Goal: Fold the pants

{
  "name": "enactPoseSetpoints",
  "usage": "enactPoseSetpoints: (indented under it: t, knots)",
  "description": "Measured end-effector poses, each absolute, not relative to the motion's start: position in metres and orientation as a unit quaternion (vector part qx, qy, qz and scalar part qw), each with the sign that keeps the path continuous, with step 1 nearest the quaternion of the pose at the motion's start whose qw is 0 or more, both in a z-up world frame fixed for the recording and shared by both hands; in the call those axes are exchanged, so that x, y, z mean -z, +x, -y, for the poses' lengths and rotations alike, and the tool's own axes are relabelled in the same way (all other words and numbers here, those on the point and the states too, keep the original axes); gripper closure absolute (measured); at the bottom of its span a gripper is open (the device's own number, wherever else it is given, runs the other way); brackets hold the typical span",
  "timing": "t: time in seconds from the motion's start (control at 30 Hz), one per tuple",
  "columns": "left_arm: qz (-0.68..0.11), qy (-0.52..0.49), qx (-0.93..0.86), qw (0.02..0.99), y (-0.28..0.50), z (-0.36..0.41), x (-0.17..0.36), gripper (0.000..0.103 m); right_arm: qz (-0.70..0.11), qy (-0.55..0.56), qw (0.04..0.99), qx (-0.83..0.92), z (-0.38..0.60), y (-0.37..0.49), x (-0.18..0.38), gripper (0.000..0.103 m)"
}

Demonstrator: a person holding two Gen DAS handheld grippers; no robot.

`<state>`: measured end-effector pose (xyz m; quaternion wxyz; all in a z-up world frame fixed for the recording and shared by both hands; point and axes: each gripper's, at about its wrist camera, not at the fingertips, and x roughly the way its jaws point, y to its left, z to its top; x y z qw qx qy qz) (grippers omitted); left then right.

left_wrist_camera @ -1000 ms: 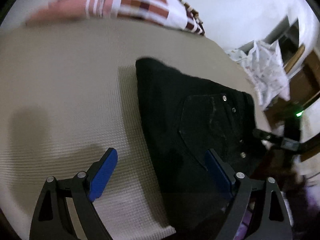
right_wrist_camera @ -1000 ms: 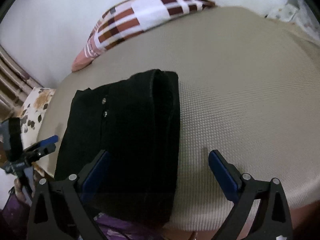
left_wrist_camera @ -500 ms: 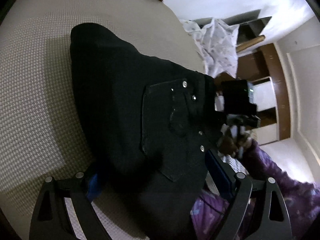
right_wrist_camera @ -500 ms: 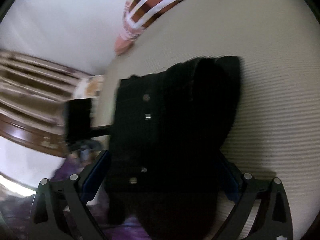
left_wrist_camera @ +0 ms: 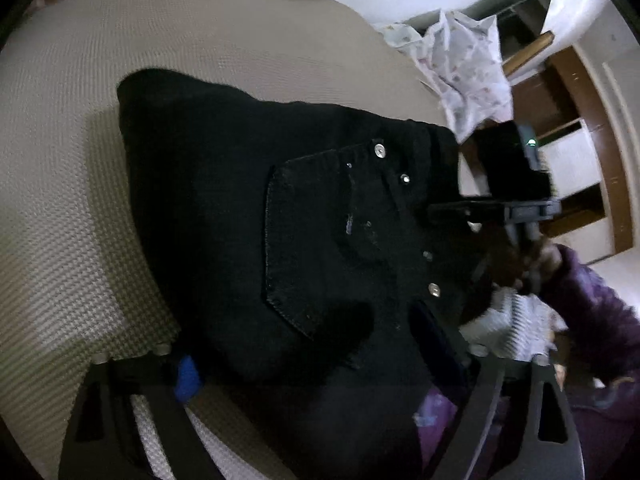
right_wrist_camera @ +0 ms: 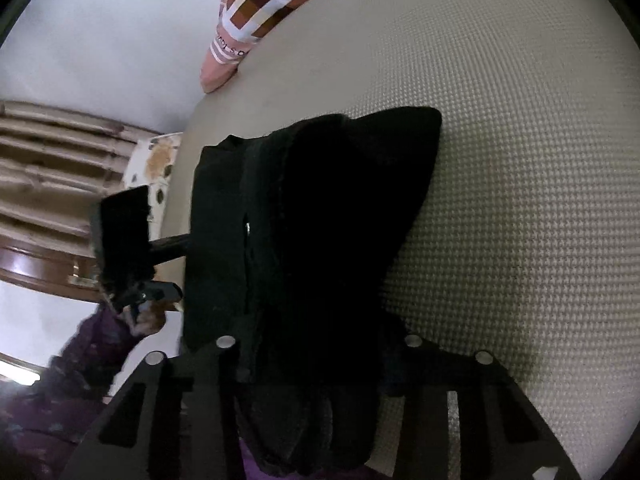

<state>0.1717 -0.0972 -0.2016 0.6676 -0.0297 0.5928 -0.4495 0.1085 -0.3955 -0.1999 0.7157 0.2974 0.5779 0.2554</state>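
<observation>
two tools work at the near edge of one pair of black pants (left_wrist_camera: 248, 216), which lies folded into a thick bundle on a beige textured bed (left_wrist_camera: 72, 184).

in the left wrist view the pants fill the middle of the frame, back pocket and metal rivets facing up, and their near end runs down between the fingers of the left tool (left_wrist_camera: 312, 364) at the bottom. its jaws have just been closing, with the cloth between them; the blue pad (left_wrist_camera: 187, 376) at lower left sits at the edge of the fabric, the other pad is dark against the cloth at lower right, and whether they press on it cannot be told. the right tool (left_wrist_camera: 492, 212) shows at the right edge of the pants, held by a hand in a purple sleeve (left_wrist_camera: 592, 320).

in the right wrist view the bundle's folded end hangs down the lower centre, and the right tool (right_wrist_camera: 316, 364) has just been closing too; its fingers now sit tight against both sides of the cloth, clamped on the pants (right_wrist_camera: 320, 220). a checked pillow (right_wrist_camera: 264, 4) lies at the top of that frame.
</observation>
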Motion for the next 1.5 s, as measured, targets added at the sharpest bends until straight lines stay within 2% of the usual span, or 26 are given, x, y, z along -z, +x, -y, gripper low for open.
enactPoseSetpoints:
  t: [0.03,0.07,0.1,0.17,0.4,0.7,1.07,1.5]
  knots:
    - [-0.591,-0.035,0.443,0.673,0.172,0.095,0.202,0.042,-0.573,0.308,0.716,-0.252,0.396,0.107,0.201,0.072]
    - [-0.587,-0.041,0.431,0.684,0.173,0.091,0.2,0.067,-0.568,0.32,0.715,-0.251,0.397,0.105,0.202,0.073]
    - [-0.583,-0.051,0.429,0.688,0.177,0.091,0.199,0.075,-0.562,0.333,0.715,-0.25,0.399,0.103,0.201,0.075]
    - [-0.571,-0.053,0.429,0.698,0.174,0.087,0.196,0.079,-0.538,0.37,0.71,-0.265,0.399,0.1,0.195,0.076]
    - [-0.549,-0.056,0.423,0.718,0.167,0.076,0.189,0.084,-0.511,0.401,0.711,-0.269,0.386,0.096,0.178,0.076]
    - [-0.499,-0.027,0.373,0.782,0.182,0.04,0.15,0.085,-0.488,0.43,0.701,-0.291,0.352,0.116,0.17,0.076]
    - [-0.435,0.022,0.272,0.858,0.24,-0.027,0.119,0.085,-0.475,0.406,0.704,-0.337,0.267,0.206,0.152,0.076]
    - [-0.392,0.051,0.198,0.897,0.315,-0.079,0.124,0.085,-0.469,0.393,0.705,-0.36,0.196,0.315,0.157,0.076]
